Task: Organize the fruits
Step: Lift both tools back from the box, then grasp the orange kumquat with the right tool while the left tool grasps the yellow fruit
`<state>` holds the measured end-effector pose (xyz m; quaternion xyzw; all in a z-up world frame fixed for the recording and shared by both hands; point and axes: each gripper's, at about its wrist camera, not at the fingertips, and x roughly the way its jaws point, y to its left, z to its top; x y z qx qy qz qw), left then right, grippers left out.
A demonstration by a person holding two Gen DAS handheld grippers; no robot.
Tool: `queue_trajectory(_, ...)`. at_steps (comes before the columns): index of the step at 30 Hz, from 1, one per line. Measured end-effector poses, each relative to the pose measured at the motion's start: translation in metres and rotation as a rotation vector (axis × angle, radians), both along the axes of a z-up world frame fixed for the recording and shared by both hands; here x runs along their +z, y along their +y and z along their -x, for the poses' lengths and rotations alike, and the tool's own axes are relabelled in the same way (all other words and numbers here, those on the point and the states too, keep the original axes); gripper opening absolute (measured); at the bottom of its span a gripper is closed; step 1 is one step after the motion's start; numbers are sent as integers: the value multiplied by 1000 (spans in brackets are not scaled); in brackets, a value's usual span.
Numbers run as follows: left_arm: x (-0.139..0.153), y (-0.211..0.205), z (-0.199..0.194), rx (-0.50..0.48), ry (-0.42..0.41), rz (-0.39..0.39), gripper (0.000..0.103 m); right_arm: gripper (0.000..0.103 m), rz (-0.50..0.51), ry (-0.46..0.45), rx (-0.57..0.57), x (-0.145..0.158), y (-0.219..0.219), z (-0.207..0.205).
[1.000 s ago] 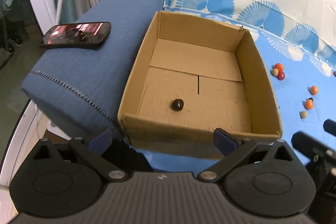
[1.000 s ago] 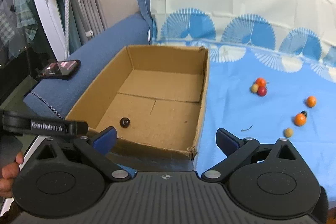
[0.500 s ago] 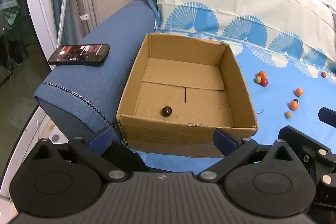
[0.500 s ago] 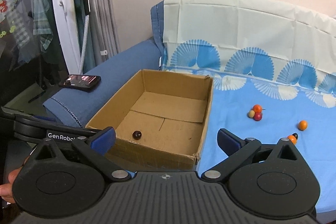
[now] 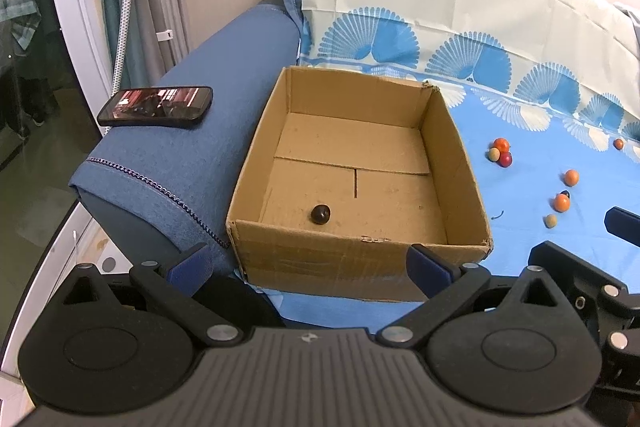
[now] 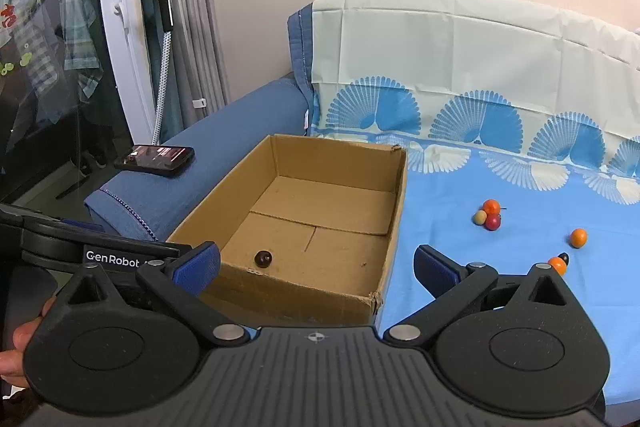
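Both views pulled back, higher than before. Left hand-held gripper point(image 5: 308, 263) and right hand-held gripper point(image 6: 316, 269) spread wide, empty. One dark fruit point(image 5: 320, 214) in cardboard box point(image 5: 360, 259), near front wall. Seven fruits point(image 5: 562, 202) loose on blue sheet point(image 5: 520, 187) right of box. One phone point(image 5: 156, 106) on armrest.

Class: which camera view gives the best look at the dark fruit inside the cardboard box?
The left wrist view: the dark fruit appears larger there. The right wrist view shows it smaller, low behind the box's front wall.
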<state>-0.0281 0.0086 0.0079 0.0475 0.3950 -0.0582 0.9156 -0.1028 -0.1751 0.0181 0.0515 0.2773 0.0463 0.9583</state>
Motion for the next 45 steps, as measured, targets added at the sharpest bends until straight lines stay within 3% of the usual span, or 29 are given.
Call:
queue_trajectory(16, -10, -9, -21, -10, 39, -20, 103, 102, -23, 26, -35, -9, -9, -16)
queue_trajectory(25, -7, -45, -53, -51, 59, -15, 103, 102, -53, 37, -123, -25, -45, -29)
queue_trajectory(33, -9, -124, -98, -148, 62, -26, 103, 102, -86, 48, -296, -50, -117, -45)
queue_trajectory(37, -19, -177, -134, -212, 123, 34, 103, 102, -85, 50, -428, -69, -168, -56)
queue_trajectory(42, -51, -254, -185, -275, 167, 44, 103, 102, -106, 74, -612, -104, -240, -74)
queue_trajectory(45, -80, -299, -218, -303, 246, 43, 103, 102, -126, 108, -684, -130, -273, -90)
